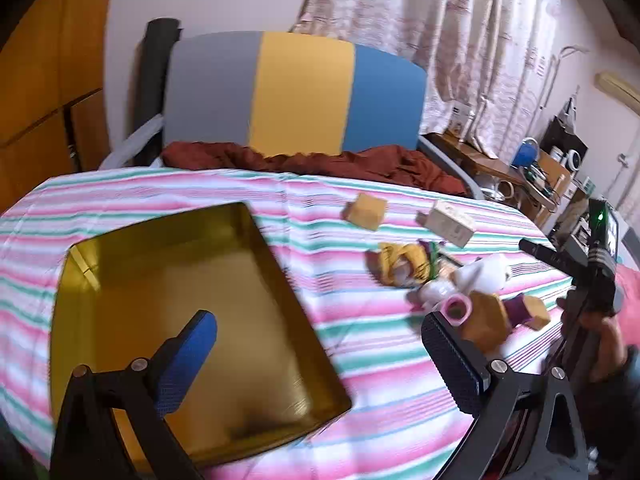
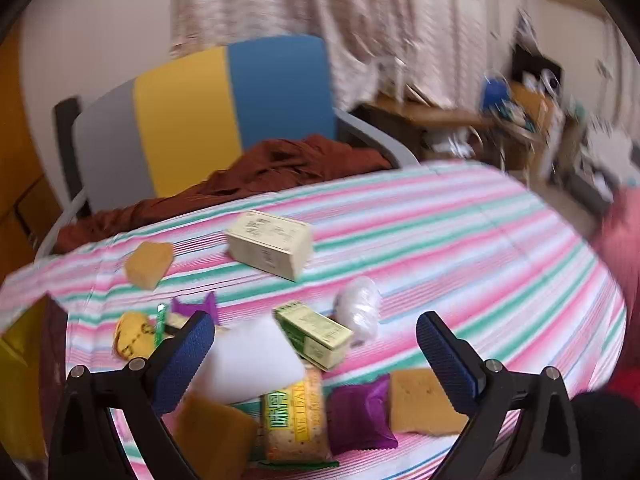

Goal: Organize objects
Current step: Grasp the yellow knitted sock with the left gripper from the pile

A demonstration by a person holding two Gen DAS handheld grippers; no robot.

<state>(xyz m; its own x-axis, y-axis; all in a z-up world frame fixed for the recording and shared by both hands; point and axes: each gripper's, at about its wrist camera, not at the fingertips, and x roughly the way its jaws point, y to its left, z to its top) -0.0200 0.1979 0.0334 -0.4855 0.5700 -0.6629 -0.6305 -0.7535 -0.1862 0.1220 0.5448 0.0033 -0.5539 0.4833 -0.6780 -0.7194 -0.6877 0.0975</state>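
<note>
A gold tin tray (image 1: 100, 272) lies empty on the striped tablecloth at the left. My left gripper (image 1: 320, 344) is open and empty above the tray's right edge. My right gripper (image 2: 316, 340) is open and empty, hovering over a pile of small items: a white block (image 2: 252, 360), a green-and-cream box (image 2: 316, 334), a biscuit packet (image 2: 294, 420), a purple packet (image 2: 360, 414), tan sponges (image 2: 424, 404) and a yellow pouch (image 2: 132, 336). A cream box (image 2: 272, 244) and another tan sponge (image 2: 148, 264) lie farther back. The pile also shows in the left wrist view (image 1: 460, 284).
A chair with grey, yellow and blue back (image 1: 296, 92) stands behind the table with brown cloth (image 1: 320, 160) on its seat. A cluttered desk (image 1: 520, 168) is at the right. The tray's corner (image 2: 24, 360) shows at the left of the right wrist view.
</note>
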